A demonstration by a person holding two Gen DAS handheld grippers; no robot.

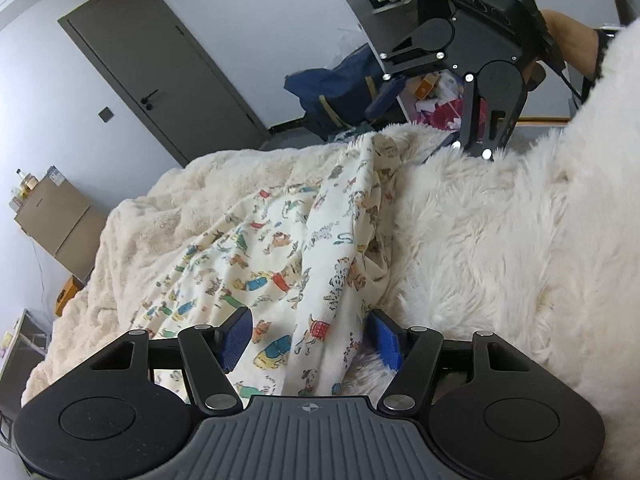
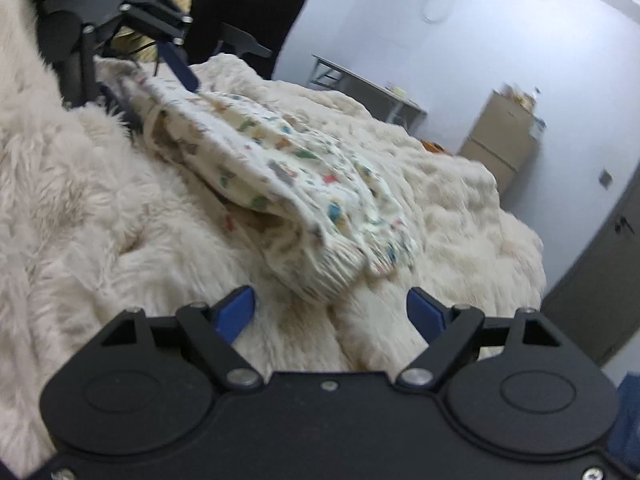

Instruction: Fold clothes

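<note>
Jaws of left gripper [image 1: 310,336] and right gripper [image 2: 332,314] spread around printed garment [image 1: 280,248]; no legible writing.

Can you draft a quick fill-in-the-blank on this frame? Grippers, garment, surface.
1. The printed garment lies on a fluffy cream ____.
2. Both the left gripper and the right gripper have their jaws ____.
3. Each gripper's finger pads are coloured ____.
4. The grey ____ in the wall is closed.

Missing words: blanket; open; blue; door
</note>
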